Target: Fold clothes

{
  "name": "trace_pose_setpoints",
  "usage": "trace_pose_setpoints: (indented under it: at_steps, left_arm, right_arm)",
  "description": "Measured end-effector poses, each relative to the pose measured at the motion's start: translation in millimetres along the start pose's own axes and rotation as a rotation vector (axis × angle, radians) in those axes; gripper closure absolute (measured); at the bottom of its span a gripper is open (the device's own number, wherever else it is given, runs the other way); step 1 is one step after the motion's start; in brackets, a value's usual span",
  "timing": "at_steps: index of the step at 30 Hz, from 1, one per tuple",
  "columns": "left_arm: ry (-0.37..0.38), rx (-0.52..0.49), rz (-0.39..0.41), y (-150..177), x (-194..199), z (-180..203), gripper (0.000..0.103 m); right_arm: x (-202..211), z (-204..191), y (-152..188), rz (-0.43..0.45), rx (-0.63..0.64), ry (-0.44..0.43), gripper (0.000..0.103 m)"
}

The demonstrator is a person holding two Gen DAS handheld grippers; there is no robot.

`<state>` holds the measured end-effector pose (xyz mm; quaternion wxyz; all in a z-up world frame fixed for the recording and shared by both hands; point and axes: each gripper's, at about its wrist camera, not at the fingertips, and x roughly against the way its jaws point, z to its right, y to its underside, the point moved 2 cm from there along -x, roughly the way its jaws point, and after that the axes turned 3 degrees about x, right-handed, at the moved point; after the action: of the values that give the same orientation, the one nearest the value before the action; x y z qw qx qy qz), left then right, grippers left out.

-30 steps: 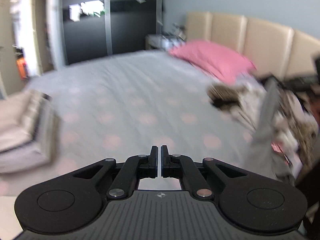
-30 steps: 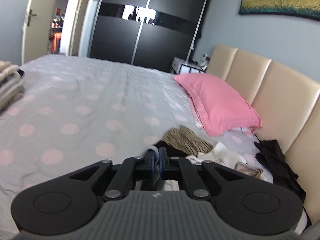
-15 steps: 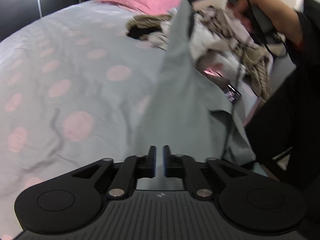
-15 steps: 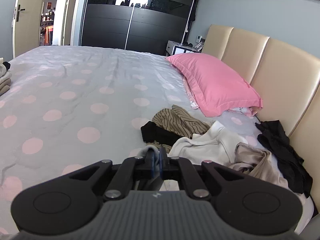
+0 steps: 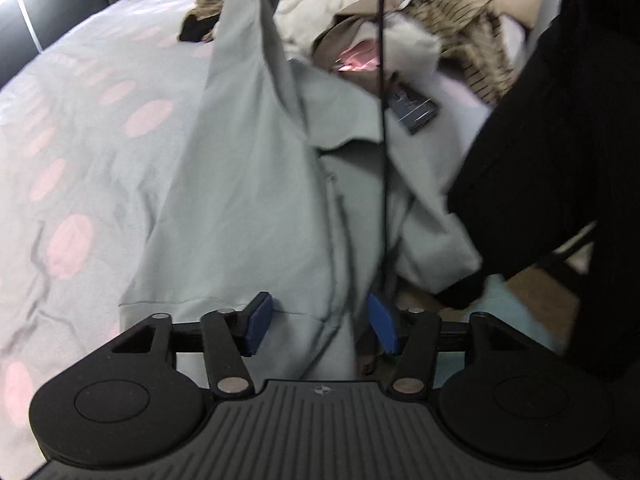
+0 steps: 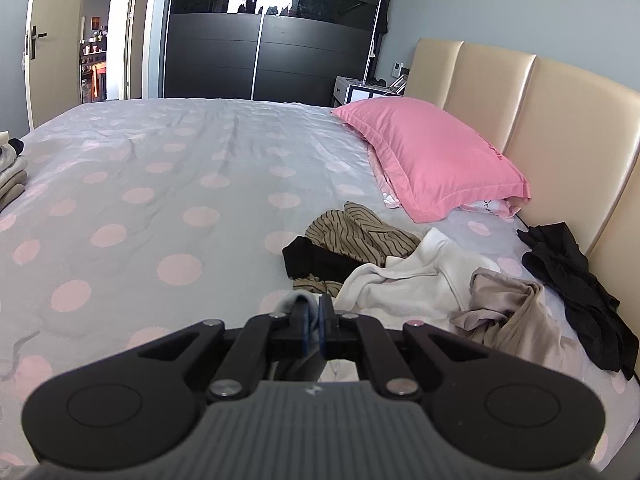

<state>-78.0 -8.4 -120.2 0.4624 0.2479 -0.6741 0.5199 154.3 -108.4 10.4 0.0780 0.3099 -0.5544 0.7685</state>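
Note:
A grey shirt (image 5: 256, 184) hangs stretched from the top of the left wrist view down to the bed edge. My left gripper (image 5: 320, 322) is open, its blue pads on either side of the shirt's lower hem, not closed on it. My right gripper (image 6: 314, 322) is shut on a bunched corner of the grey shirt (image 6: 294, 300) and holds it above the bed. A pile of unfolded clothes (image 6: 416, 276) lies on the bed just beyond it.
The grey bedspread with pink dots (image 6: 168, 200) stretches left. A pink pillow (image 6: 432, 164) lies by the beige headboard (image 6: 560, 128). Folded clothes (image 6: 10, 172) are stacked at the far left. A black garment (image 6: 576, 280) lies near the headboard. My dark sleeve (image 5: 560, 128) fills the right.
My left gripper has opened and moved in on the hanging shirt's lower hem. My right gripper has stayed shut on the shirt and lifted it a little higher.

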Motion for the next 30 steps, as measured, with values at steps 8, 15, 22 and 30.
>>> trace_pose_setpoints:
  at_steps: [8,15,22,30]
  left_arm:
    - [0.000,0.128,0.071,5.1,9.4,-20.3,0.097]
    - [-0.059,0.430,0.293,2.4,100.5,-100.3,0.098]
    - [-0.286,0.603,0.532,1.7,225.5,-205.9,0.098]
    - [-0.469,0.575,0.794,-11.3,343.5,-233.0,0.098]
  right_arm:
    - [-1.0,-1.0,-0.1,-0.001,-0.010,0.003,0.097]
    - [6.4,3.2,-1.6,0.018,-0.033,0.020,0.098]
    - [35.3,-10.1,-4.5,0.106,-0.043,-0.094,0.098]
    - [130.6,-48.4,-45.1,0.398,-0.027,-0.226,0.098]
